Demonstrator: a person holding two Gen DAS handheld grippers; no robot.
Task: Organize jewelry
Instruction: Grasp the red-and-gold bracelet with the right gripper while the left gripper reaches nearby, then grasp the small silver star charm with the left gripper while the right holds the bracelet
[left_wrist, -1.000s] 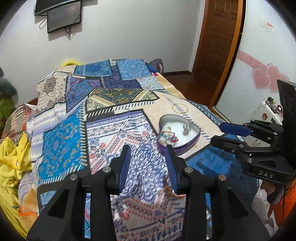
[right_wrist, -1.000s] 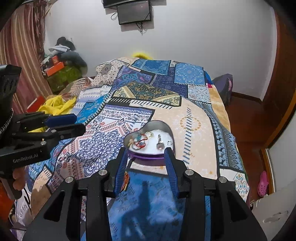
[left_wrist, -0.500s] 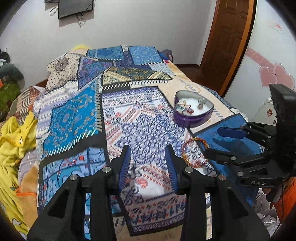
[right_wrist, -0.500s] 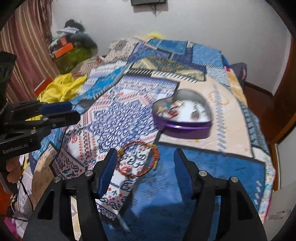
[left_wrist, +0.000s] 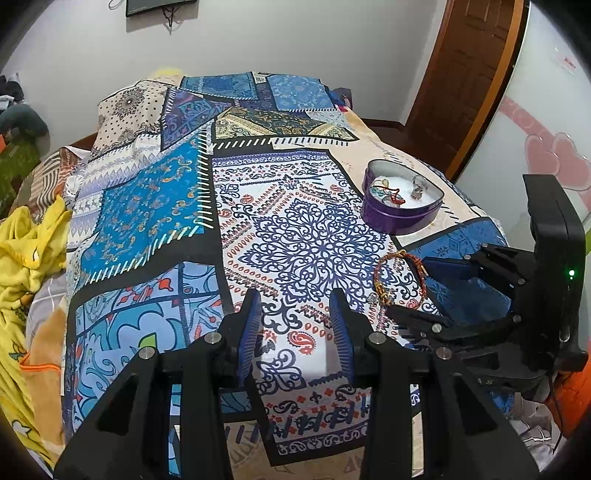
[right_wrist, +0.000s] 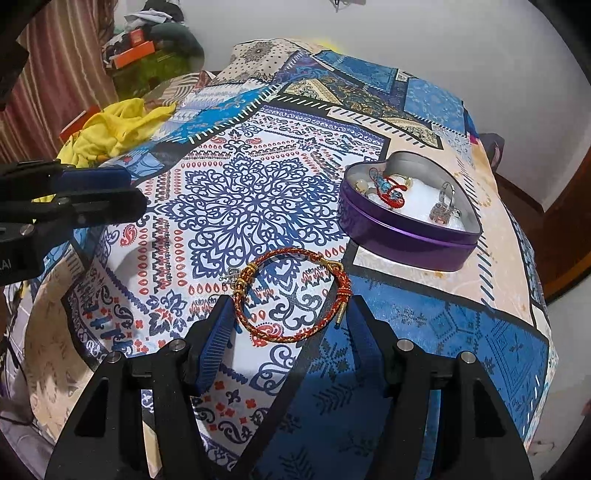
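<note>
Bedroom scene, with a bed covered in a busy patchwork bedspread (right_wrist: 258, 192) full of blue, white and red patterns, white walls behind it and a wooden door (left_wrist: 469, 74) off to the side. Some yellow cloth (right_wrist: 118, 125) is bunched up at the far left edge of the bed as seen from the right wrist camera.

The right gripper (right_wrist: 290, 321) sits low over the bedspread with its jaws spread wide apart, nothing between the pads. Right in front of it, basically framed by the two blue fingertips (right_wrist: 218, 328), lies a red-and-gold braided bracelet (right_wrist: 291, 295), flat on the fabric. I can't tell for sure whether the tips actually touch it, looks like just beside on both sides. Further ahead and a bit to the right of that gripper is a purple heart-shaped tin (right_wrist: 406, 221), lid off, with a white lining and a few small pieces inside: something red and blue tangled together (right_wrist: 388, 190) and a little silvery bit (right_wrist: 443, 210).

The left gripper (left_wrist: 295, 325) hovers over the white paisley patch, jaws also apart and empty. From its camera the bracelet (left_wrist: 399, 280) is off to its right, next to the right gripper (left_wrist: 424, 295), and the tin (left_wrist: 402, 210) is ahead-right.
</note>
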